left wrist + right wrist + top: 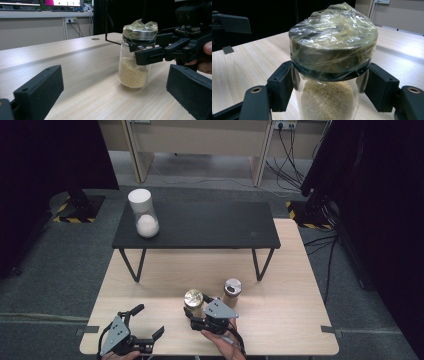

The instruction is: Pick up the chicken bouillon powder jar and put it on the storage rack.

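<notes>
A glass jar of pale yellow grains (pixel 329 102) stands on the wooden table (pixel 280 315); its metal lid is wrapped in clear film (pixel 333 37). My right gripper (pixel 329 87) is shut on the jar's neck just under the lid, one jaw on each side. In the high view the jar (pixel 193 298) sits near the table's front middle, with the right gripper (pixel 195 313) behind it. My left gripper (pixel 148 320) stands open at the front left corner, apart from the jar. The left gripper view shows its wide jaws facing the jar (pixel 133 71) and the right gripper (pixel 150 53).
A second jar with a silver lid (pixel 232 288) stands just right of the held one. A low black table (pixel 210 227) stands across the back of the wooden one, with a white-lidded jar of white powder (pixel 143 213) at its left end. Cables lie on the floor at right.
</notes>
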`<action>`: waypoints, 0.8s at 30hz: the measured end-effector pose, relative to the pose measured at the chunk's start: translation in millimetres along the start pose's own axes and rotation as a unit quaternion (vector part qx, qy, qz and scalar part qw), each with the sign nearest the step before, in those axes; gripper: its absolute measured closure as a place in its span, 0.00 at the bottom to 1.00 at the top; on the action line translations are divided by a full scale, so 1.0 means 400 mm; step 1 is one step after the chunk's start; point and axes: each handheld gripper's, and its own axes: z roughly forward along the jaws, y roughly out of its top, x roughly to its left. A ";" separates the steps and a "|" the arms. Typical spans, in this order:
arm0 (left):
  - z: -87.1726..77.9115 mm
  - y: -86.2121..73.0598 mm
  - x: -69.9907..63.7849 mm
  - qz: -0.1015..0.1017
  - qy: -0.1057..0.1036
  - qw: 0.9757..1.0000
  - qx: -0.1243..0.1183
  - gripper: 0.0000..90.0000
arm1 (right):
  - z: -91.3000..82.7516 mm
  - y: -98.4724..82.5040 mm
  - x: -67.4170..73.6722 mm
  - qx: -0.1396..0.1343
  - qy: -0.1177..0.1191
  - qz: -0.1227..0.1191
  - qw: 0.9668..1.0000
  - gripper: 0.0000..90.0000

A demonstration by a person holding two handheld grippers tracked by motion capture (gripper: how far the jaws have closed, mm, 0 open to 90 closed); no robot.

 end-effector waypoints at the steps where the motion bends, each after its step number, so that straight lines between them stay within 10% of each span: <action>1: 0.000 0.000 0.000 0.000 0.000 1.000 0.000 0.01 | -0.001 0.002 -0.001 0.000 0.001 0.001 1.000 0.34; 24: 0.001 -0.001 0.000 -0.001 0.000 1.000 0.001 0.01 | 0.000 0.043 -0.006 0.001 0.013 0.007 1.000 0.34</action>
